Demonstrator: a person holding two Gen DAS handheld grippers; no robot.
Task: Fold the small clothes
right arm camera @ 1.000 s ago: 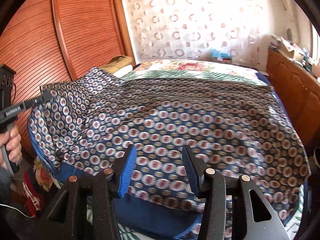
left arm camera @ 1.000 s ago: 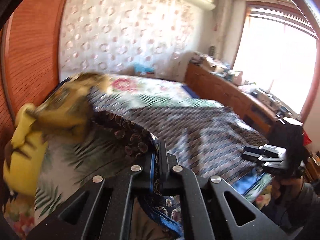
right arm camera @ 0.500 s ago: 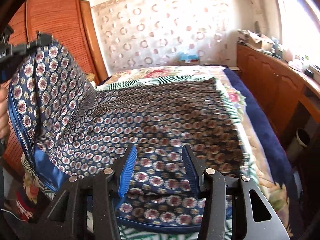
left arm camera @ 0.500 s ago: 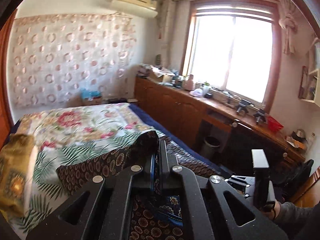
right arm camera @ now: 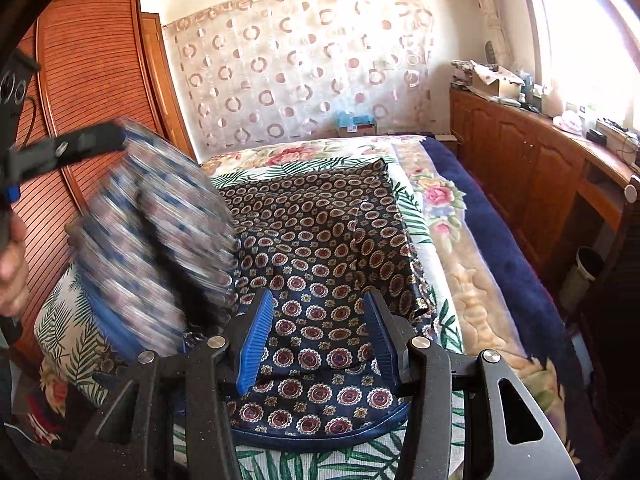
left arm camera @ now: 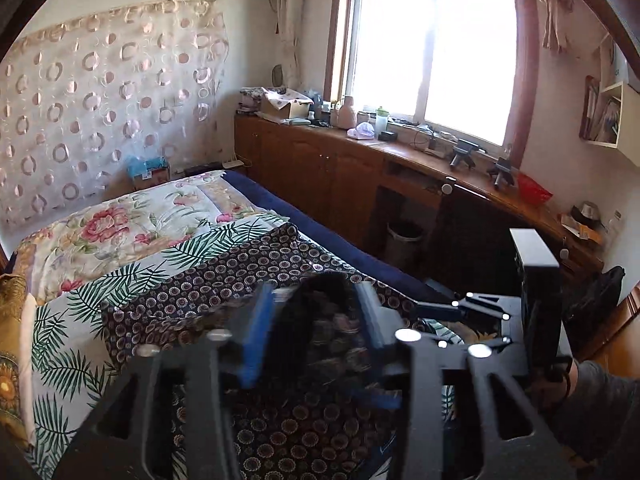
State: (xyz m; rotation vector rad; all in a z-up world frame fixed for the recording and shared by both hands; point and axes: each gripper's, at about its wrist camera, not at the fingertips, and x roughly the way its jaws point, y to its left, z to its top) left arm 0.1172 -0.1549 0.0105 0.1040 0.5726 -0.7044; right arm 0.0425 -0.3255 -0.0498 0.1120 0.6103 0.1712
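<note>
A dark blue garment with round red-and-cream motifs and a blue hem lies spread on the bed. My left gripper is opening its jaws. Blurred dark cloth sits loosely between them, with no pad pressing on it. In the right wrist view the left gripper hangs at the upper left. A folded-over flap of the garment falls from its tip, smeared by motion. My right gripper stands open low over the garment's near hem, with nothing between its blue pads. It also shows in the left wrist view as the right gripper, held by a hand.
The bed's floral and palm-leaf cover lies under the garment, with a navy blanket along its right side. A slatted wooden wardrobe stands left. A cluttered wooden cabinet and a waste bin stand right, and a yellow pillow lies at the bed's left.
The left gripper swung the garment's corner up and across toward the right gripper, then went from shut to jaws apart, and the cloth is dropping. The right gripper shifted sideways and stayed open.
</note>
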